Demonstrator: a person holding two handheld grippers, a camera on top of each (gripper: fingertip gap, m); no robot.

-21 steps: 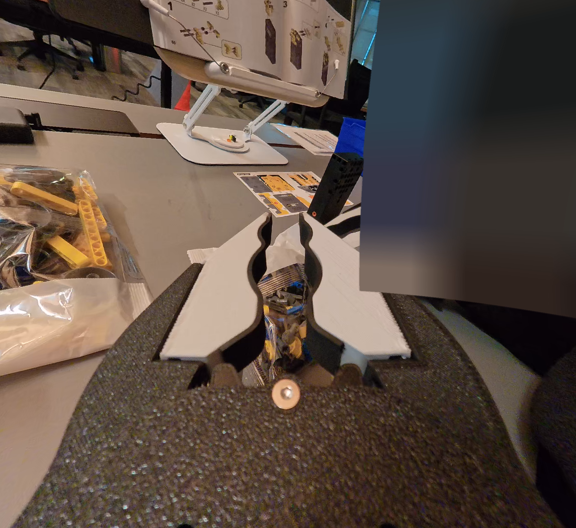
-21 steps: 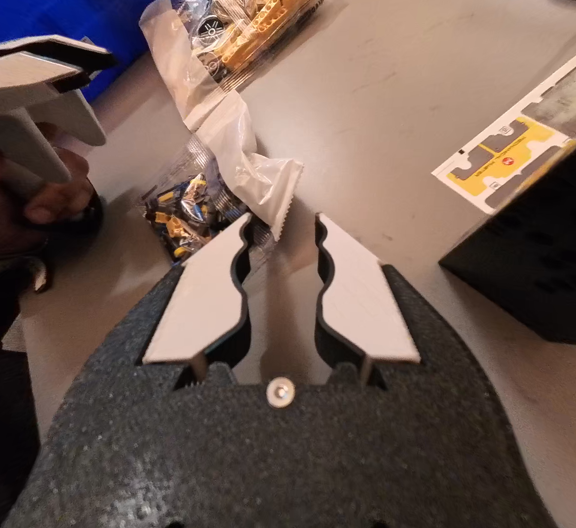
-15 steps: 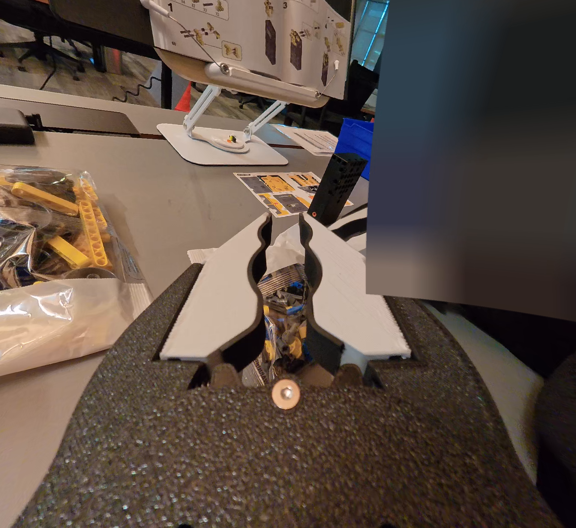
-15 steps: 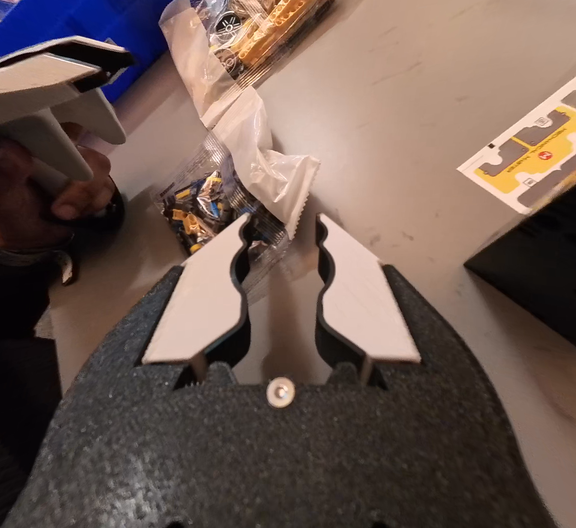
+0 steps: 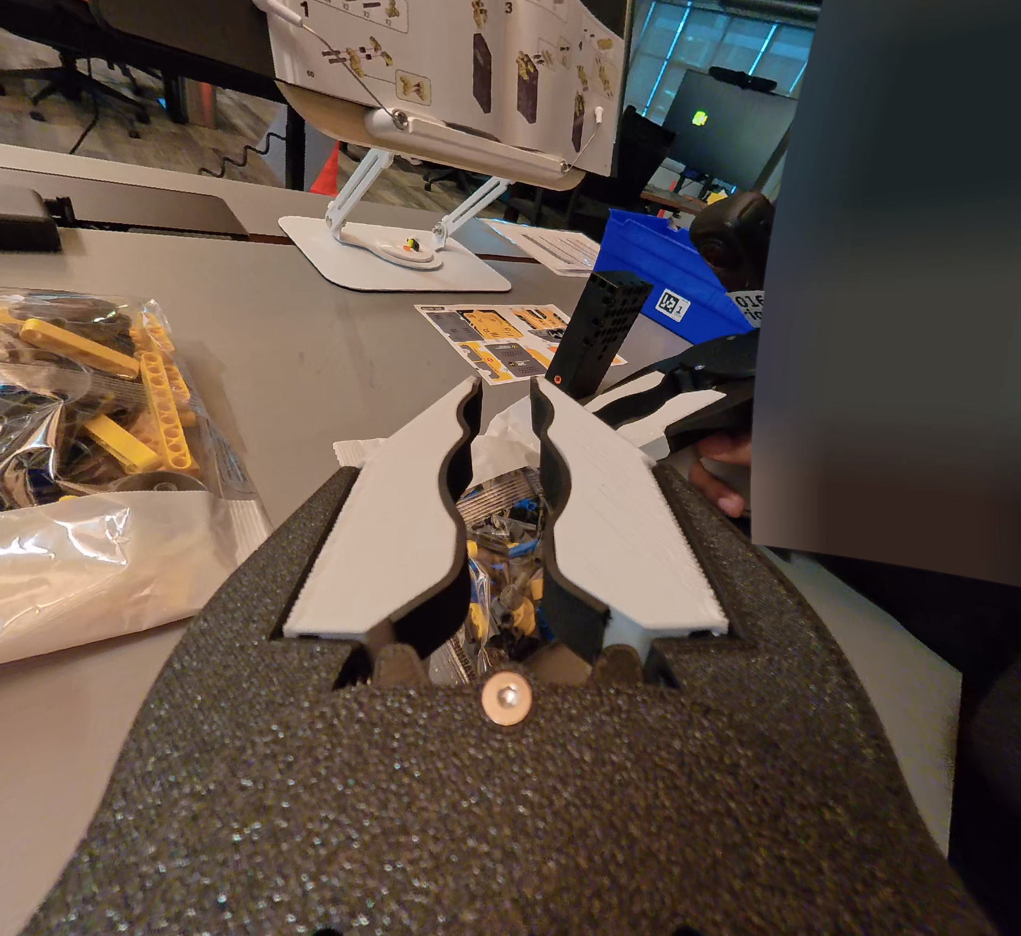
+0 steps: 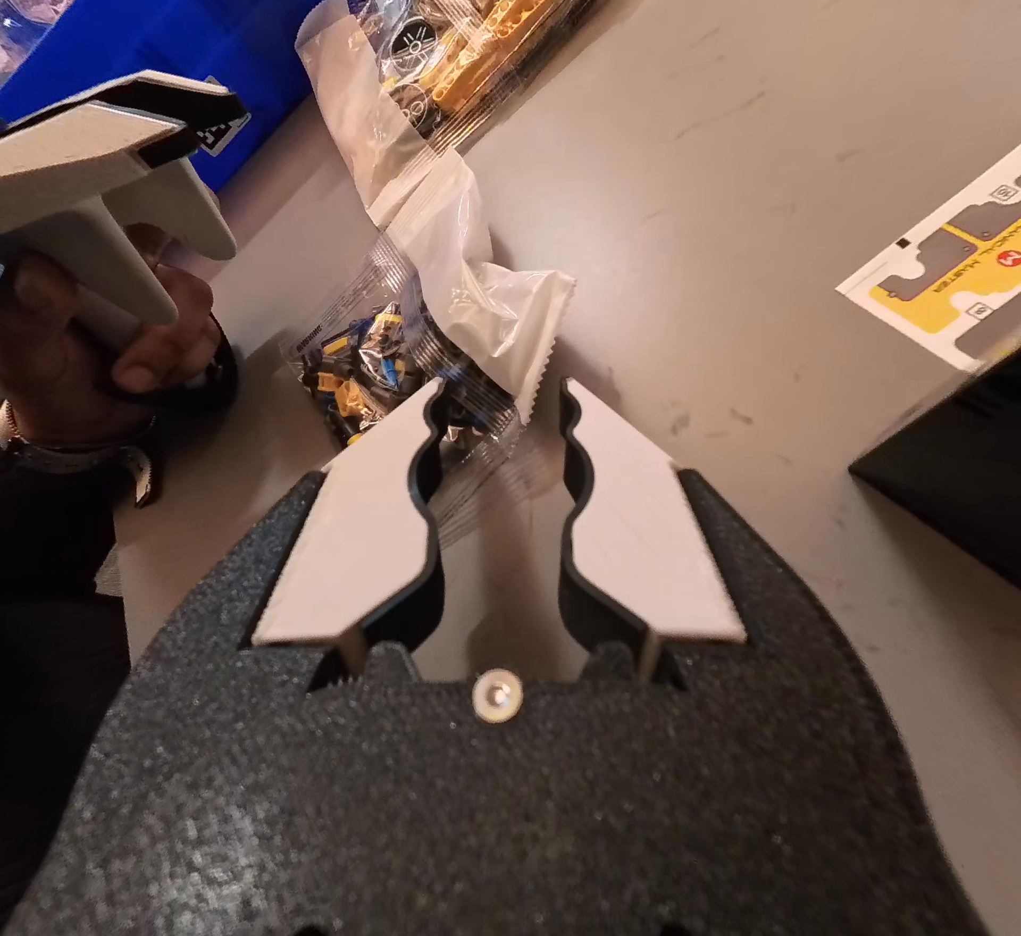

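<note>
A small clear bag of blue, yellow and black parts (image 6: 359, 362) lies on the grey table (image 6: 718, 136), its crumpled white top (image 6: 486, 301) folded up. My right gripper (image 6: 503, 384) is open, its tips over the near edge of this bag, the left finger above the plastic. My left gripper (image 5: 505, 387) has its jaws a narrow gap apart and hovers over the same bag (image 5: 503, 550), which shows through the gap. I cannot see it pinching the plastic. The left gripper, held in a hand, shows in the right wrist view (image 6: 110, 163).
A larger bag of yellow beams (image 5: 94, 401) lies left, also in the right wrist view (image 6: 497, 14). A black perforated block (image 5: 599, 340) stands by a sticker sheet (image 5: 497, 340). An instruction booklet on a white stand (image 5: 398, 263) is behind. A blue bin (image 5: 663, 274) sits at the right. Tip to tip, the grippers are about 11 cm apart. The right tips stand about 11 cm off the black perforated block (image 5: 599, 340).
My right gripper has moved in toward the small bag, so its tips now overlap the bag's edge. My left gripper has stayed nearly still, jaw gap unchanged.
</note>
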